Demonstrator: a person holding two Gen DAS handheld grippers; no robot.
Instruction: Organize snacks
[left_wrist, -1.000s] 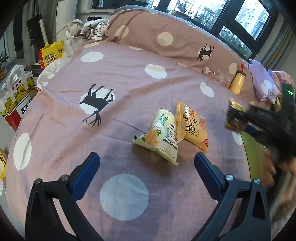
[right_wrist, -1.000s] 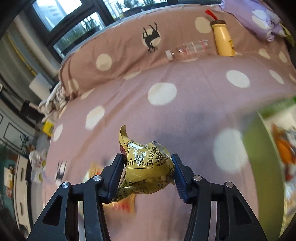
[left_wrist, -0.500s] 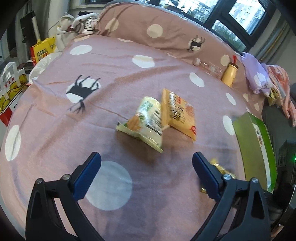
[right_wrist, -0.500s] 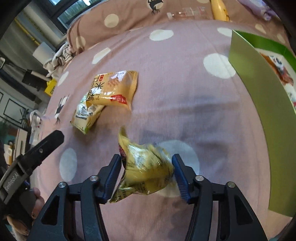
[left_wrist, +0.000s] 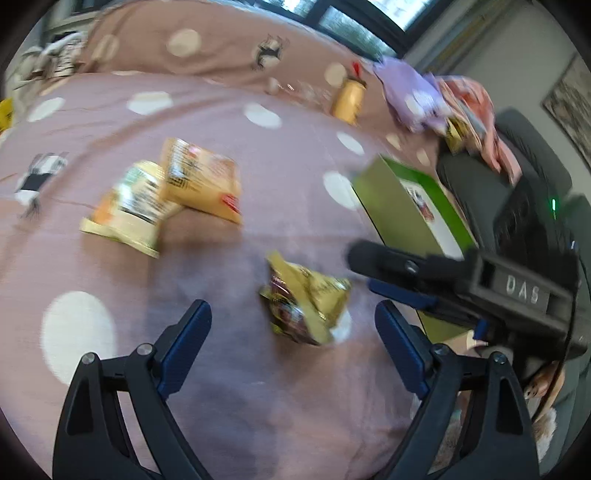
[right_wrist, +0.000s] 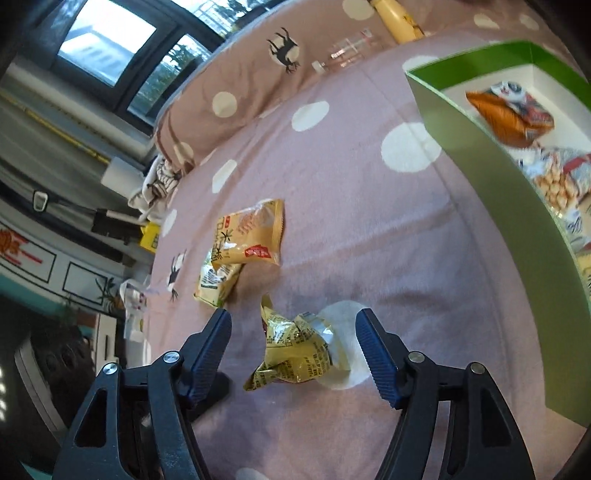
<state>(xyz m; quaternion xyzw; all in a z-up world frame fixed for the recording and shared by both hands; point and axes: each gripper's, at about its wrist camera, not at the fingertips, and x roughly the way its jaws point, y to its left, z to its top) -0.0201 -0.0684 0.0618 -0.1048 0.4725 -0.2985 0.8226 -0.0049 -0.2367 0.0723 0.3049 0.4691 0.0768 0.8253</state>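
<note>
Blue-padded, our right gripper (right_wrist: 293, 352) has just been spreading its jaws, and the crumpled gold snack bag (right_wrist: 293, 350) lies loose between them on the bedspread (right_wrist: 369, 229), well in from its edges; our left gripper (left_wrist: 293, 343) stands wide, empty, jaws lately narrowing, aimed at that bag. It looks light, crinkly, slippery foil, so we would pinch its puffed middle gently. Outward lie an orange packet (right_wrist: 251, 236), a pale packet (right_wrist: 216, 282) and the green box (right_wrist: 484, 158).
</note>
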